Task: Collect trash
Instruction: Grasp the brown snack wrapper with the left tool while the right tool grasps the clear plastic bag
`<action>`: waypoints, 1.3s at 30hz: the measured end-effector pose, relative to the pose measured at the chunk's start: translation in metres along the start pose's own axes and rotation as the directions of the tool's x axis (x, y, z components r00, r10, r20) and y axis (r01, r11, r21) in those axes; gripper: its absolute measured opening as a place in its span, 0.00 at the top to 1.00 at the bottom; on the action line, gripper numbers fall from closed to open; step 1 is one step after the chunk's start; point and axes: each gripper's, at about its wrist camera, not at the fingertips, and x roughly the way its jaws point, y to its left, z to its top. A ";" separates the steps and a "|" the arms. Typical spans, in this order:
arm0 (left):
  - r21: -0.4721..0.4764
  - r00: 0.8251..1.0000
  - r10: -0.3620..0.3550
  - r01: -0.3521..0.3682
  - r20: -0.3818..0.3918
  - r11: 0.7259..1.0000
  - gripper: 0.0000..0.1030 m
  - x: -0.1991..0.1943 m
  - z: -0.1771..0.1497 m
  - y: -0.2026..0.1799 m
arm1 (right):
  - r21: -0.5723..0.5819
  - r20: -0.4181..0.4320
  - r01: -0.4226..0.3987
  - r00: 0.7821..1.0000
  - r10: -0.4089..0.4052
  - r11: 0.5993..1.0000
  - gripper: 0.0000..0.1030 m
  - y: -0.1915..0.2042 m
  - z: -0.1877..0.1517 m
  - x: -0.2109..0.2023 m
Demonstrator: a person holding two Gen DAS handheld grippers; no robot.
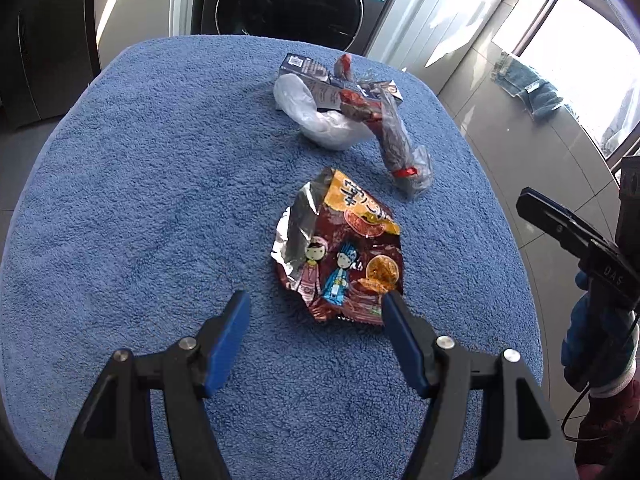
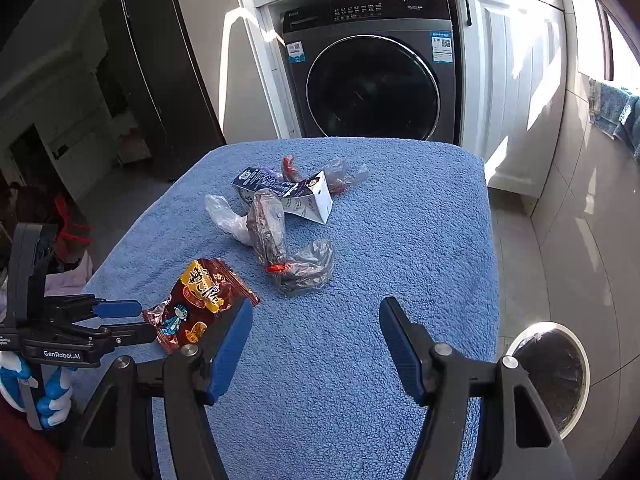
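A red snack wrapper (image 1: 344,248) with cartoon figures lies on the blue towel-covered table (image 1: 160,200). My left gripper (image 1: 316,308) is open just in front of it, jaws wide, right fingertip at the wrapper's near edge. Farther back lie a crumpled dark plastic bag (image 1: 396,140), a white plastic bag (image 1: 316,116) and a flattened blue carton (image 1: 320,80). In the right wrist view the wrapper (image 2: 200,300) sits left, the left gripper (image 2: 132,316) beside it. My right gripper (image 2: 316,316) is open and empty above bare towel, short of the dark bag (image 2: 288,248) and carton (image 2: 292,196).
A round trash bin (image 2: 560,376) with a dark liner stands on the floor right of the table. A washing machine (image 2: 372,80) and white cabinets are behind the table. Denim cloth (image 1: 528,88) lies on the floor by the window.
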 end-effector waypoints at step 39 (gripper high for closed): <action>-0.025 0.998 -0.066 0.066 -0.009 0.998 0.94 0.021 0.026 0.002 | -0.156 -0.146 -0.160 0.980 0.137 0.975 0.90 0.030 0.028 0.096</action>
